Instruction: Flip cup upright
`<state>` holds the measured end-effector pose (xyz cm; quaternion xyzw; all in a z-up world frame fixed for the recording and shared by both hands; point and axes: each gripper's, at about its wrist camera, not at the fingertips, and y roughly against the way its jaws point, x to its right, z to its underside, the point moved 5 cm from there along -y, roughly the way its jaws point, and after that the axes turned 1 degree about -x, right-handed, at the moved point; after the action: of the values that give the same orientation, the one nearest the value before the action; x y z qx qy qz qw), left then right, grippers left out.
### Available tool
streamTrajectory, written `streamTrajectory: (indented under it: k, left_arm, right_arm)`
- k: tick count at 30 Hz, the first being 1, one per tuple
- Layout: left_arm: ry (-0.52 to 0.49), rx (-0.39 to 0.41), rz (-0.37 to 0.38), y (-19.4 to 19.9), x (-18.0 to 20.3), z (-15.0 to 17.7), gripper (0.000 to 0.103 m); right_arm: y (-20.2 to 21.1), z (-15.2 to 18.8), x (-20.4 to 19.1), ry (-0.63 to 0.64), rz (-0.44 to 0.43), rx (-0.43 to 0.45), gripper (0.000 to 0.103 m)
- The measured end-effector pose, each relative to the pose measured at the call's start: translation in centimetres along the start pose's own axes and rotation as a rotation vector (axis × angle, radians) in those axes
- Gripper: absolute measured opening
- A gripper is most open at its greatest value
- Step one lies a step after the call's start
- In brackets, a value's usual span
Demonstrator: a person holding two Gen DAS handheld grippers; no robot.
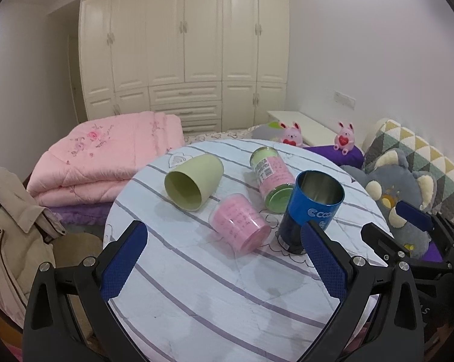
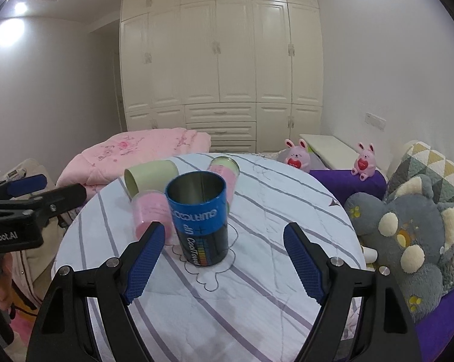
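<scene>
Your left wrist cam catches the open mouth of the green cup (image 1: pixel 193 182) lying on its side, which the right cam only sees side-on. The right cam is the one that reads the blue can (image 2: pixel 200 217): "CoolTowel" printed upside down. It stands upright on the striped tablecloth (image 2: pixel 257 286), steel inside, nothing visible in it. The pink cup (image 1: pixel 240 223) and the pink-labelled tin (image 1: pixel 270 178) lie tipped over beside it. Your left gripper (image 1: pixel 223 259) and right gripper (image 2: pixel 223 259) both hang spread wide, holding nothing
</scene>
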<state>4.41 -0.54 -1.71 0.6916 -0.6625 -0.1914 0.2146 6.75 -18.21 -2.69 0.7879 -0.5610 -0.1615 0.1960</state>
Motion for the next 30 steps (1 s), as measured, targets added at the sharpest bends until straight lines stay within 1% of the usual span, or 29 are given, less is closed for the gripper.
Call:
streamTrajectory:
  k: [5,13,18,30]
  left_arm:
    - [-0.001,-0.019,0.004,-1.0,0.1,0.3,0.103]
    - [-0.007,-0.042,0.016,-2.2,0.5,0.6,0.103]
    - [-0.004,-0.049,0.016,-2.4,0.5,0.6,0.103]
    - [0.010,-0.058,0.023,-2.5,0.2,0.6,0.103]
  right_arm:
    - [-0.1,-0.3,-1.0,0.014,-0.012,0.006,0.082]
    - [-0.4,0.1,-1.5,0.024,-0.003,-0.006,0.082]
    - [-0.6,0.2,-1.5,0.020,-0.004,-0.016,0.082]
    - [-0.4,0.1,-1.4,0.006,-0.011,-0.008,0.082]
